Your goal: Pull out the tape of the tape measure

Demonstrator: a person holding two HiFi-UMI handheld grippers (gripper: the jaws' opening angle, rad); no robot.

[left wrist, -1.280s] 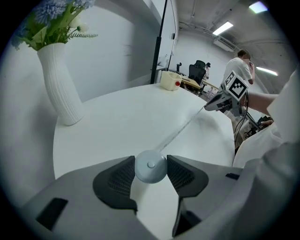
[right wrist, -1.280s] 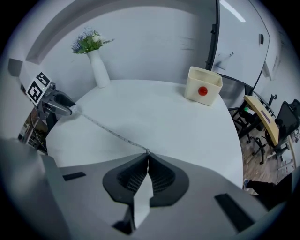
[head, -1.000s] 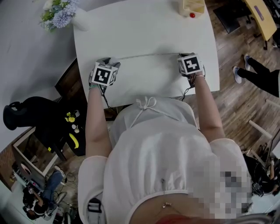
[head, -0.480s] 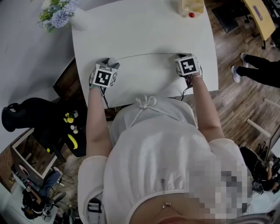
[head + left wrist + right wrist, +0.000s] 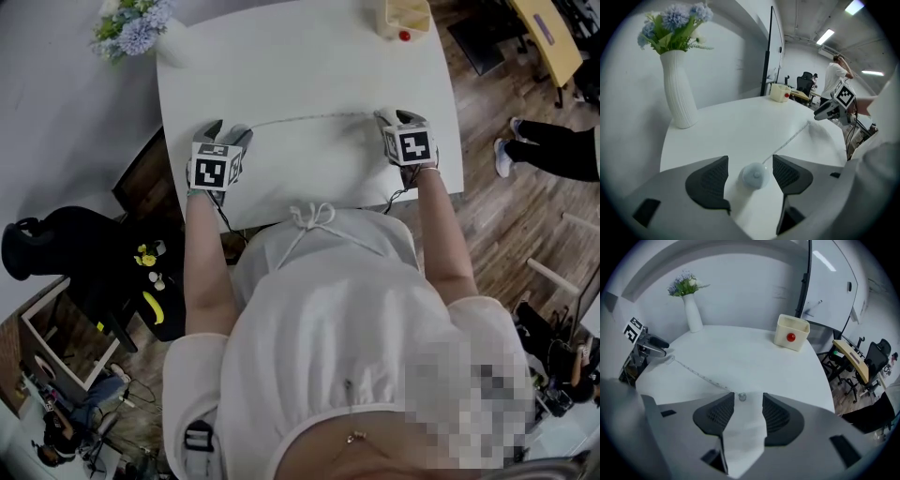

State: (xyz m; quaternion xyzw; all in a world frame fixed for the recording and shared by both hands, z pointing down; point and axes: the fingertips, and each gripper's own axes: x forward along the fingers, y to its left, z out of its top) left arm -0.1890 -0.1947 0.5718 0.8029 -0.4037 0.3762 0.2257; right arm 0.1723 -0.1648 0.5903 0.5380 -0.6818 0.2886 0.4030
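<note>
- Since half a second ago, the jaws of our left gripper (image 5: 227,129) have spread apart.
- Between those wide-open jaws, touching neither, we see the small round tape measure (image 5: 755,176) lying on the white table (image 5: 309,56).
- Its tape (image 5: 300,118) runs across the table as a thin line toward our right gripper (image 5: 391,118).
- We see the right gripper's jaws parted as well and holding nothing; the tape's end (image 5: 742,397) lies on the table just ahead of the gap between their tips.
- Farther back stand a white vase of flowers (image 5: 679,89) and a cream box (image 5: 791,331).
</note>
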